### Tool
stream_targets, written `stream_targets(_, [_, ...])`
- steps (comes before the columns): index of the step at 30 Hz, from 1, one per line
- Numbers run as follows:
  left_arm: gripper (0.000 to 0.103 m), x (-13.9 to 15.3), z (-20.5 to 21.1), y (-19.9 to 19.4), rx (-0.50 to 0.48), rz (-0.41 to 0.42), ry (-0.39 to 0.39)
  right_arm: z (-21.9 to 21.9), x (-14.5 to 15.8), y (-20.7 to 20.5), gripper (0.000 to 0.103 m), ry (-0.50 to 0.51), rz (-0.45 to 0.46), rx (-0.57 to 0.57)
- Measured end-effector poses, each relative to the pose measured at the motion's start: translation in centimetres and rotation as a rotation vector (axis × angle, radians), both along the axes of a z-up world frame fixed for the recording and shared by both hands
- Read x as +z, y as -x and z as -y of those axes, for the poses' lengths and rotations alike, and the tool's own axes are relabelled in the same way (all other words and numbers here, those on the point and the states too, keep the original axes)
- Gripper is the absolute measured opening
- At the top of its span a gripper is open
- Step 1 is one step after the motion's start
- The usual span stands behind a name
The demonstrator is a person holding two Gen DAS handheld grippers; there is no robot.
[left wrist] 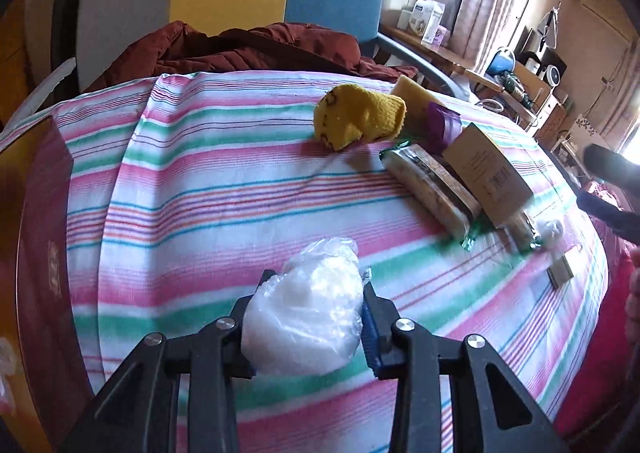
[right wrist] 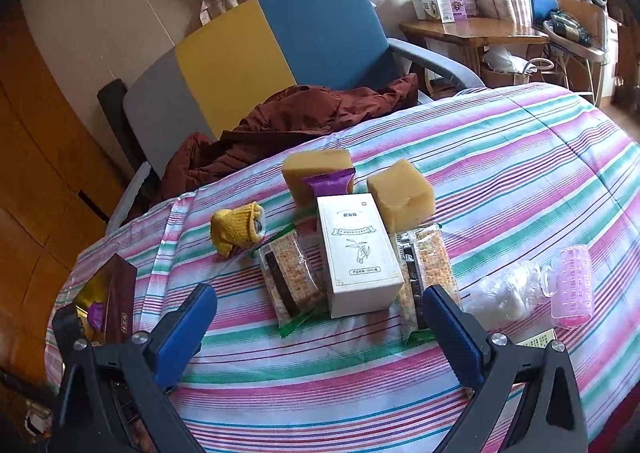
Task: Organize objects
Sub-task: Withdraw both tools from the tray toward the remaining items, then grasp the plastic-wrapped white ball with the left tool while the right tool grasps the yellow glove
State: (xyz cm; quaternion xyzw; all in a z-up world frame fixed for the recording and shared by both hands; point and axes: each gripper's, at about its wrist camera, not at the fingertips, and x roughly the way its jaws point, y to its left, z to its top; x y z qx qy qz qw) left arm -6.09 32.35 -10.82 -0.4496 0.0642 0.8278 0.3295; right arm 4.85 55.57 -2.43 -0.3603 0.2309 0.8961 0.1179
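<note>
**Plastic bag pinched in the left gripper, box sits off to the left**

The left gripper is seen closed right down on a soft white plastic bag, so the bundle is squeezed between the two blue pads at the bottom centre of the left wrist view. The bag looks crinkly and thin on the outside, with something pale and squashy inside; it's lumpy and roundish, no real long axis, and it can be expected to deform rather than slip.

The relation that matters for the next move: a dark red box lies along the left edge of that frame, well apart from the held bag and off to its left. If that's where stuff is meant to go (a guess), the bag would have to be carried left across the striped cloth covering the worktop. The left hand is clearly the nearer one to that box.

The right gripper is held wide open with nothing in it, near a white carton at frame centre, whose long axis runs away from the camera. Flanking it are two crackly snack packs, also lengthwise. Behind are two spongy yellow blocks, a purple wrapper, and a knitted yellow sock at left. At lower right a second plastic bundle and a bumpy pink roller are lying side by side.
</note>
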Motion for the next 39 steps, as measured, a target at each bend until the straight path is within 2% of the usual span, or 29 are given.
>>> stream_targets(6, [0.037, -0.1, -0.2, -0.4, -0.016, -0.028, 0.017, 1.4, 0.1, 0.6, 0.103, -0.047, 0.023, 0.057])
stream_targets(9, [0.037, -0.1, 0.1, -0.7, -0.024, -0.039, 0.012, 2.8, 0.6, 1.8, 0.103, -0.064, 0.035, 0.135])
stream_targets(15, [0.037, -0.2, 0.4, -1.4, -0.033, -0.068, 0.015, 6.2, 2.2, 7.7, 0.103, -0.13, 0.036, 0.274])
stream_targets(20, [0.037, -0.3, 1.1, -1.5, -0.034, -0.059, -0.016, 7.2, 0.7, 13.9, 0.103, -0.142, 0.105, 0.324])
stream_targets(26, [0.037, -0.4, 1.5, -1.1, -0.033, -0.043, -0.052, 7.5, -3.1, 20.2, 0.102, -0.16, 0.233, 0.332])
stream_targets(27, [0.037, -0.5, 1.6, -1.1, -0.032, -0.039, -0.059, 7.5, -3.7, 20.9, 0.1, -0.16, 0.25, 0.337])
stream_targets(28, [0.037, -0.5, 1.6, -1.0, -0.032, -0.036, -0.064, 7.6, -4.4, 21.7, 0.092, -0.168, 0.273, 0.342])
stream_targets(29, [0.037, -0.5, 1.6, -1.0, -0.032, -0.035, -0.067, 7.6, -5.0, 22.2, 0.073, -0.172, 0.294, 0.343])
stream_targets(30, [0.037, -0.5, 1.6, -1.0, -0.032, -0.035, -0.068, 7.7, -5.5, 22.5, 0.062, -0.182, 0.315, 0.339])
stream_targets(31, [0.037, -0.5, 1.6, -0.9, -0.032, -0.036, -0.069, 7.7, -6.0, 22.7, 0.055, -0.192, 0.33, 0.338])
stream_targets(34, [0.037, -0.6, 1.8, -0.9, -0.032, -0.033, -0.078, 7.5, -5.3, 21.9, 0.049, -0.18, 0.298, 0.326])
stream_targets(39, [0.037, -0.5, 1.9, -0.9, -0.032, -0.031, -0.087, 8.1, -3.0, 18.9, 0.048, -0.204, 0.222, 0.34])
